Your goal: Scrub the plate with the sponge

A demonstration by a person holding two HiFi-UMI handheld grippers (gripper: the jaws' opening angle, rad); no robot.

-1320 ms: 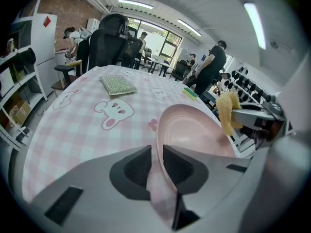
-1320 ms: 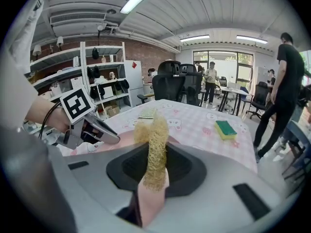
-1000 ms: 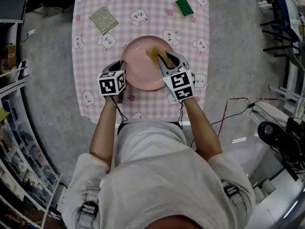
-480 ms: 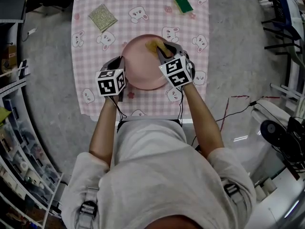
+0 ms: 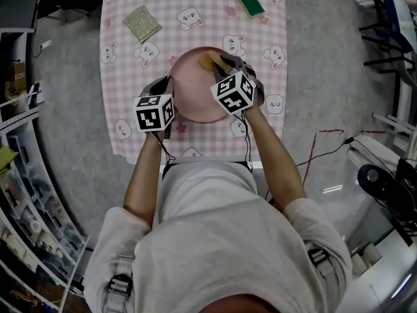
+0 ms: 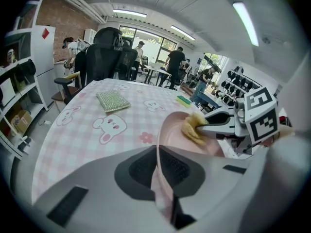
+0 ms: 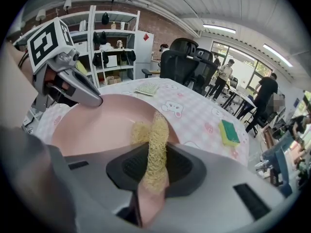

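A pink plate (image 5: 193,96) sits mid-table, its near-left rim raised. My left gripper (image 5: 167,85) is shut on that rim; its jaws have just been closing, with the plate's edge (image 6: 171,136) between the pads (image 6: 158,155). My right gripper (image 5: 220,64) is shut on a yellow fibrous sponge (image 5: 208,62) and presses it on the plate's far right inner face. In the right gripper view the sponge (image 7: 156,130) stands upright between the jaws against the plate (image 7: 97,125), and the left gripper (image 7: 90,98) bites the rim on the left. The left gripper view shows the sponge (image 6: 193,128) in the right gripper (image 6: 206,126).
The pink checked bunny tablecloth (image 5: 127,135) covers a small table. A green and yellow sponge (image 5: 251,5) lies at the far right corner, a glittery scouring pad (image 5: 142,24) at the far left. Shelves line the left; cables and equipment lie on the floor at right.
My right gripper has rolled and moved farther in over the plate with the sponge. My left gripper has stayed at the plate's left rim.
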